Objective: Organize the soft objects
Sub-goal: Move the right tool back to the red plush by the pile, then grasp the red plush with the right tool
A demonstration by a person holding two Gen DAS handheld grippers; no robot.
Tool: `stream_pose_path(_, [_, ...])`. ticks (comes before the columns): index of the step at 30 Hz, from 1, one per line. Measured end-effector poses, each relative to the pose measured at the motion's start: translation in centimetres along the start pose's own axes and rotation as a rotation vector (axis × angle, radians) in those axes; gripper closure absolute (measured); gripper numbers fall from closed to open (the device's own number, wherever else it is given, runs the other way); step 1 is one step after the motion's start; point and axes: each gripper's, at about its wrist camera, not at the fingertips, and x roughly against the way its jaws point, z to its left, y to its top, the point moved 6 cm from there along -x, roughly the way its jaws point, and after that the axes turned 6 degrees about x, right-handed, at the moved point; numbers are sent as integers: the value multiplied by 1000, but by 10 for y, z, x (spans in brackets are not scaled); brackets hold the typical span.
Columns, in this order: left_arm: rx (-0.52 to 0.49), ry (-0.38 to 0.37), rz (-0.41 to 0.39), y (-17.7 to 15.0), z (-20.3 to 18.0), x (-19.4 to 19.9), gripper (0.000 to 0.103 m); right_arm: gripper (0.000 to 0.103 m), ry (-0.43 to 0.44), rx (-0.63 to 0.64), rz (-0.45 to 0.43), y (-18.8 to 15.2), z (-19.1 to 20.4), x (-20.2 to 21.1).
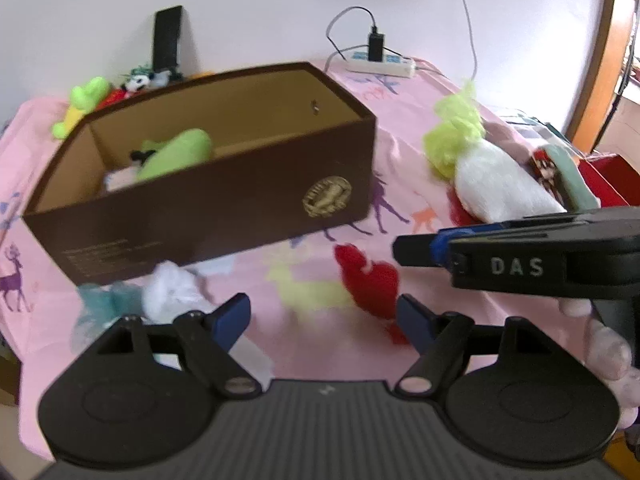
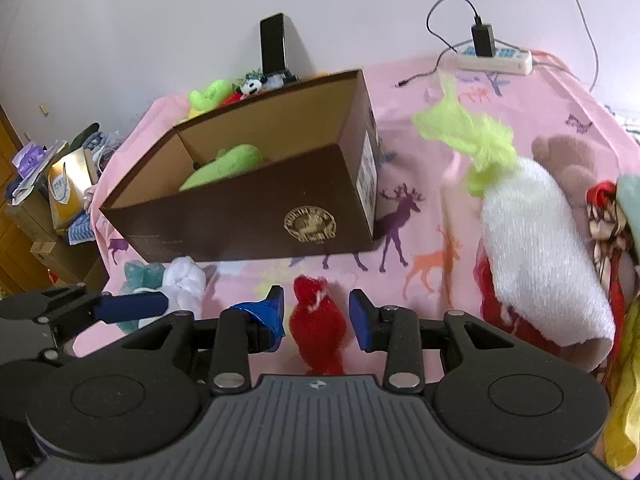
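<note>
Left gripper point(image 1: 324, 320): we hold it spread and empty above the pink cloth point(image 1: 400, 128); white pompom point(image 1: 172, 292) just beside its left finger.
Left view, unclear: blur hides the brown box point(image 1: 208, 200) contents.
Right gripper point(image 2: 316, 314): we straddle the red pompom point(image 2: 318, 328), jaws partly apart; whether the pads press it, we cannot tell.
Advice: we should center before closing.

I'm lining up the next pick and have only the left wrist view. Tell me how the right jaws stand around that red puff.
Observer: In the right wrist view the right gripper straddles the red puff. A gap shows at each pad, so it is not gripped.
Operator: Report the box end that faces the white roll.
Observer: The brown box has a white label on that end.
</note>
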Motion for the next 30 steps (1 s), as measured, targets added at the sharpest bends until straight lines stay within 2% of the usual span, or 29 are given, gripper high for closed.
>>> stream_pose_path(10, [-48,-75,-14,-7,-18,-19,24,84,28,-34,66,-7,-10,-18])
stream_pose_path(14, [-74,-98,-17,-10,-24,-27,30,84,50,-41,97,-10,-9,-25])
stream_pose_path(21, [-44,-111,-1,-8,-17,-44,31,84,67,-62,131,-11,-11,-38])
stream_pose_path(26, [-23,-145,22,-8,-14,-57,42,84,105,-90,159,-12,-9,-47])
stream_pose_path(29, [-24,-154,43,-12,-13,-66,56,85,108,-96,172,-14,-8,-52])
stream_pose_path(30, [-21,-155,45,-13,-13,-68,57,85,112,-101,172,-14,-8,-53])
